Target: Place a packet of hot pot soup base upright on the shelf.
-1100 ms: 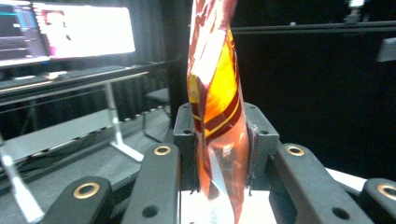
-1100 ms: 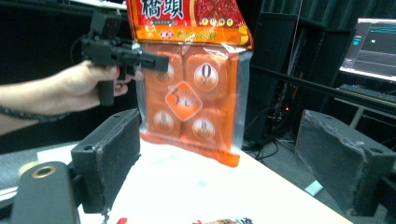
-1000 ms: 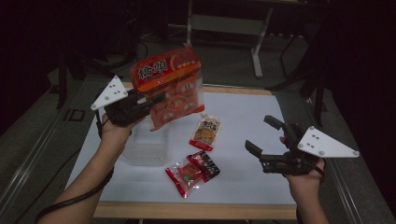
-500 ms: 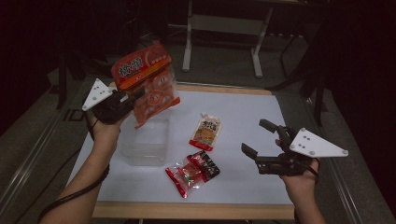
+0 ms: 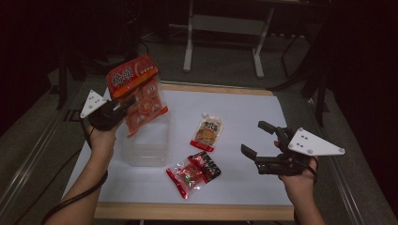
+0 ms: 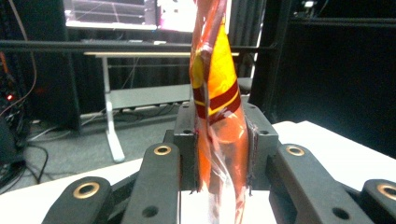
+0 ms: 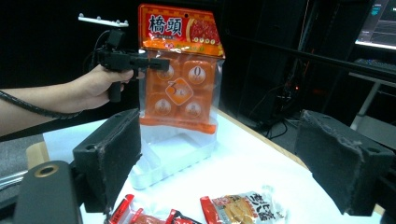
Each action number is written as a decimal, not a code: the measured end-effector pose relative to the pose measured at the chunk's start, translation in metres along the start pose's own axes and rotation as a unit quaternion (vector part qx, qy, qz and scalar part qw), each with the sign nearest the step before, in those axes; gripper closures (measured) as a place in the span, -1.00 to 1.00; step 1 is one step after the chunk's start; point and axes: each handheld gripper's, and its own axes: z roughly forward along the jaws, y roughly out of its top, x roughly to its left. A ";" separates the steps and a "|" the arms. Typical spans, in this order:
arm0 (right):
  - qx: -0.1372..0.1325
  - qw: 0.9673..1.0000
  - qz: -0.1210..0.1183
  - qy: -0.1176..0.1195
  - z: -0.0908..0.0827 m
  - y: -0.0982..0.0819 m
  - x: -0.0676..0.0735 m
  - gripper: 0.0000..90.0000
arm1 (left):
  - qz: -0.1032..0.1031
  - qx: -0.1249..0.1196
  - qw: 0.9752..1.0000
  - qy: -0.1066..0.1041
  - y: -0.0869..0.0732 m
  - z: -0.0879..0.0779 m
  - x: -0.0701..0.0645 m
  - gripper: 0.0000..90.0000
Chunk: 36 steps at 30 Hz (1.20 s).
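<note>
High view: over the last second I bring the orange snack bag down and toward my left, so it now hangs above the clear plastic box, which suggests I am about to lower it in. My left gripper clamps the bag's side edge, forearm raised, jaws pointing across the table. My right gripper waits low at the right with its jaws spread and nothing between them, near the small packets.

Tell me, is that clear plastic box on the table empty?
Empty: the clear box holds nothing, and the orange snack bag hangs just above it, pinched in the left gripper.
</note>
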 end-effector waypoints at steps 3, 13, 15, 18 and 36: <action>0.002 1.000 -0.001 0.002 0.001 0.000 0.000 -0.68 | -0.006 0.006 1.000 0.005 -0.009 0.000 0.003 0.60; 0.010 1.000 -0.003 0.007 0.004 -0.004 0.002 -0.67 | -0.001 0.003 1.000 -0.004 -0.029 0.007 0.004 0.60; 0.010 1.000 -0.002 0.006 0.003 -0.004 0.001 -0.67 | -0.003 0.005 1.000 -0.007 -0.033 0.008 0.004 0.60; 0.011 1.000 0.001 0.005 0.003 -0.006 0.000 -0.67 | -0.002 0.018 1.000 -0.015 -0.042 0.012 0.005 0.60; 0.014 1.000 0.004 0.016 0.007 -0.009 0.003 -0.67 | -0.018 0.022 0.999 -0.020 -0.057 0.007 0.013 0.59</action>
